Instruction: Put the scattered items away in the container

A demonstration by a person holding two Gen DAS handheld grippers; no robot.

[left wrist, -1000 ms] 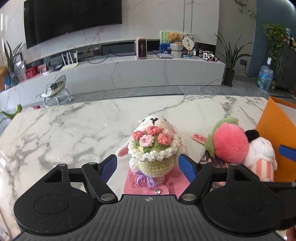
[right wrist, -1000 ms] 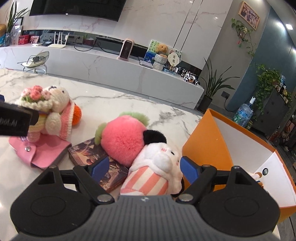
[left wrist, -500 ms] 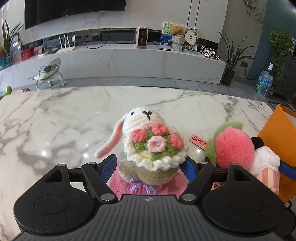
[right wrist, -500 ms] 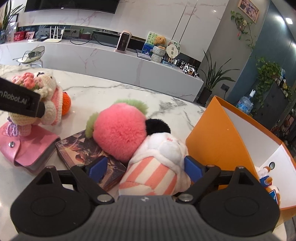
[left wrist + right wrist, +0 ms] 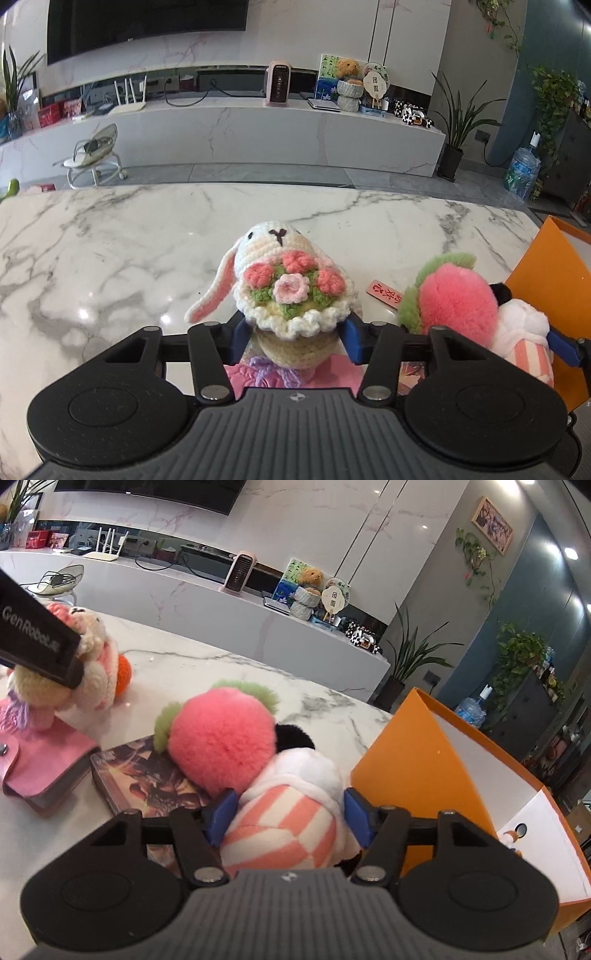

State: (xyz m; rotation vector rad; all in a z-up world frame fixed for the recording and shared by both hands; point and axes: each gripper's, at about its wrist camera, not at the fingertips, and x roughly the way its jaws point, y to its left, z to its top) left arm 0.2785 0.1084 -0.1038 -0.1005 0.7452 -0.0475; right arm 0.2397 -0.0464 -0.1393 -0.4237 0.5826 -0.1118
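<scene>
I had a white marble table (image 5: 110, 251) with grey veining under both cameras. Lying flat on it were a pink snap wallet (image 5: 44, 760) and, just beside that, a dark illustrated book (image 5: 147, 775). A small red tag (image 5: 384, 295) lay on the bare stone farther out. At the right edge the orange container (image 5: 399, 760) stood on the tabletop, near the book.

Both cameras ride low on their grippers, angled down across the marble table (image 5: 110, 251) toward the TV wall, close to the toys. The right view sits further right; both share the rabbit (image 5: 288, 280) (image 5: 92, 657), pink plush (image 5: 458, 306) (image 5: 221, 738) and orange box (image 5: 554, 288) (image 5: 406, 760)
</scene>
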